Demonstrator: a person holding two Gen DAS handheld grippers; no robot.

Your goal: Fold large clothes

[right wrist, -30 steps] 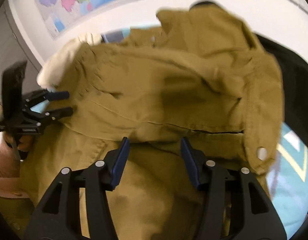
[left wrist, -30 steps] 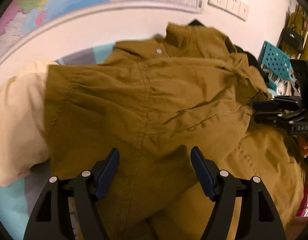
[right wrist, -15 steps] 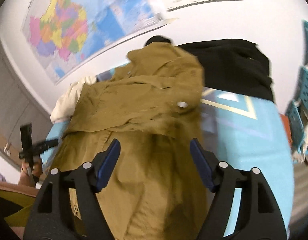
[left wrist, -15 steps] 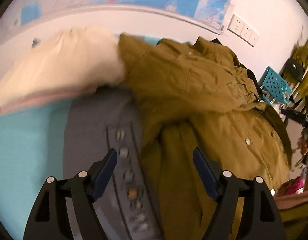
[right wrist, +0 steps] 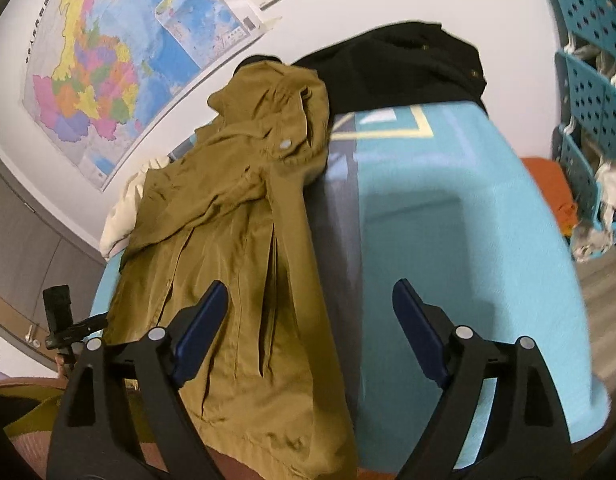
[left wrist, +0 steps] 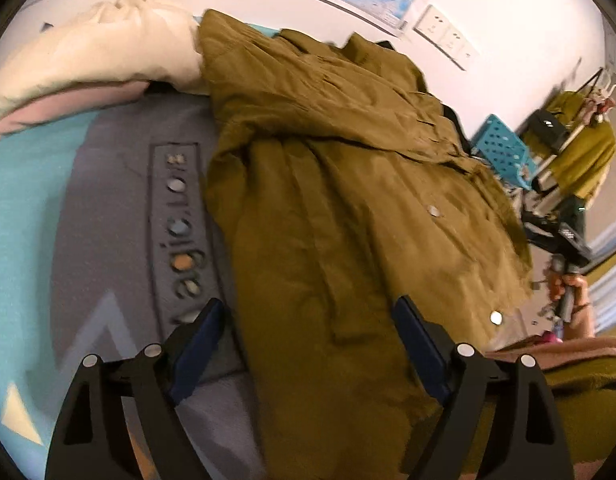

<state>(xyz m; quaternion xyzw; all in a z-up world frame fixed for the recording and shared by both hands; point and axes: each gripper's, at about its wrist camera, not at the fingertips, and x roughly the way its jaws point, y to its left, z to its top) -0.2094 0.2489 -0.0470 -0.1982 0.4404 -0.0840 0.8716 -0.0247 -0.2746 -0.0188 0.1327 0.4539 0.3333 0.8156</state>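
An olive-brown jacket lies lengthwise on the blue and grey table cover, its sleeves folded in over the body. It also shows in the right wrist view, with its hem hanging over the near table edge. My left gripper is open and empty above the jacket's lower left part. My right gripper is open and empty, above the jacket's right edge and the bare cover. The right gripper also shows at the far right of the left wrist view, and the left gripper at the lower left of the right wrist view.
A cream garment lies at the far left of the table and a black garment at the far end. Blue perforated baskets with clothes stand to the right. A map and sockets hang on the wall.
Both grippers have pulled back from the jacket and swung outward, the left toward the left side and the right toward the right side. The jacket now lies flatter and narrower.
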